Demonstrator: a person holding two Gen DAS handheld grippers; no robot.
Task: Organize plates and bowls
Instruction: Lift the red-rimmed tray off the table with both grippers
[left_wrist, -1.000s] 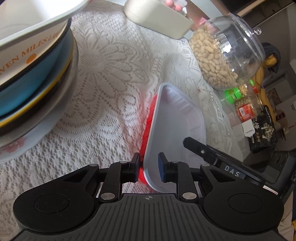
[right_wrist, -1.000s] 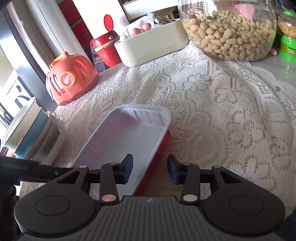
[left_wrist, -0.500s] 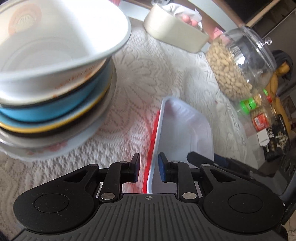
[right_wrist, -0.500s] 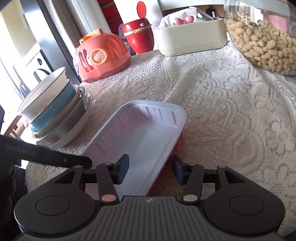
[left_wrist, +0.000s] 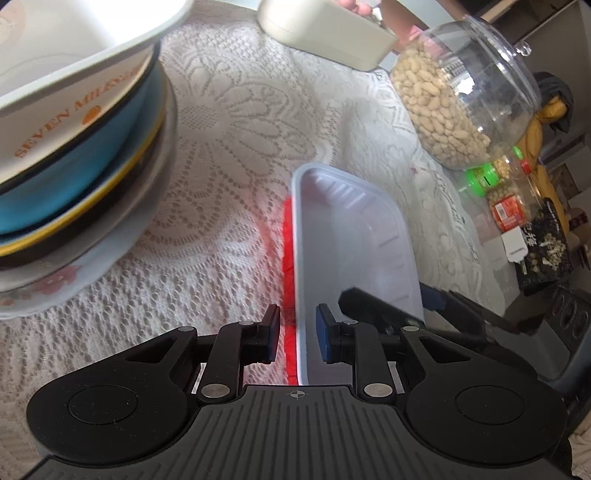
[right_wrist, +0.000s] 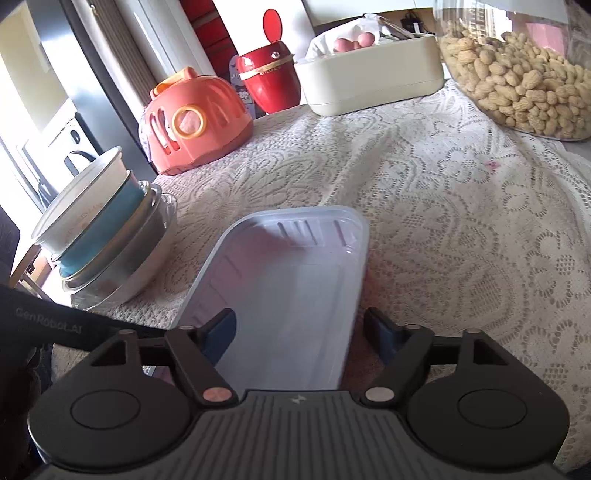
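Note:
A white rectangular plastic tray (left_wrist: 354, 236) with a red underside lies on the lace cloth; it also shows in the right wrist view (right_wrist: 291, 295). My left gripper (left_wrist: 295, 338) straddles the tray's left rim with a gap on each side. My right gripper (right_wrist: 299, 330) is open wide, its fingers on either side of the tray's near right edge. A stack of bowls (left_wrist: 74, 147), white on blue on dark ones over a flowered plate (left_wrist: 55, 291), stands to the left; it also shows in the right wrist view (right_wrist: 103, 236).
A jar of peanuts (right_wrist: 517, 74), a cream box with eggs (right_wrist: 369, 77), a red bin (right_wrist: 269, 77) and an orange basket (right_wrist: 195, 118) stand at the back. Small bottles and packets (left_wrist: 509, 206) sit at the table's right edge.
The right gripper has opened wider around the tray's edge. The left gripper's jaws have parted slightly on the tray rim and its view has dropped closer to the bowl stack.

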